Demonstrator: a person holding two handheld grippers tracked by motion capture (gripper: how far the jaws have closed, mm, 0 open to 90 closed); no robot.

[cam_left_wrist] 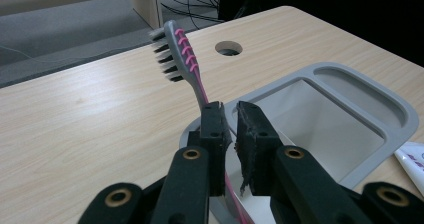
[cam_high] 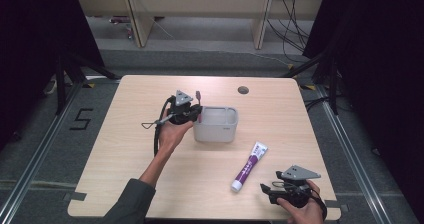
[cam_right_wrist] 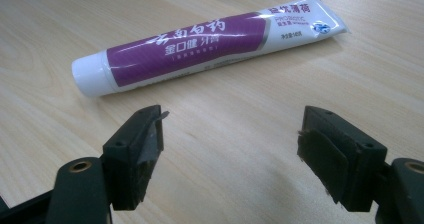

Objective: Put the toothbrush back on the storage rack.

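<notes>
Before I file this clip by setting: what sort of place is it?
Probably a lab recording bay, not a home: black curtains flank a lone wooden table, floor rails carry a taped number, and loose cables trail behind.

Toothbrush [cam_left_wrist: 181, 51], grey and pink, upright, handle pinched in left gripper [cam_left_wrist: 229, 115], bristle head above jaws, over grey holder [cam_left_wrist: 350, 91].
</notes>
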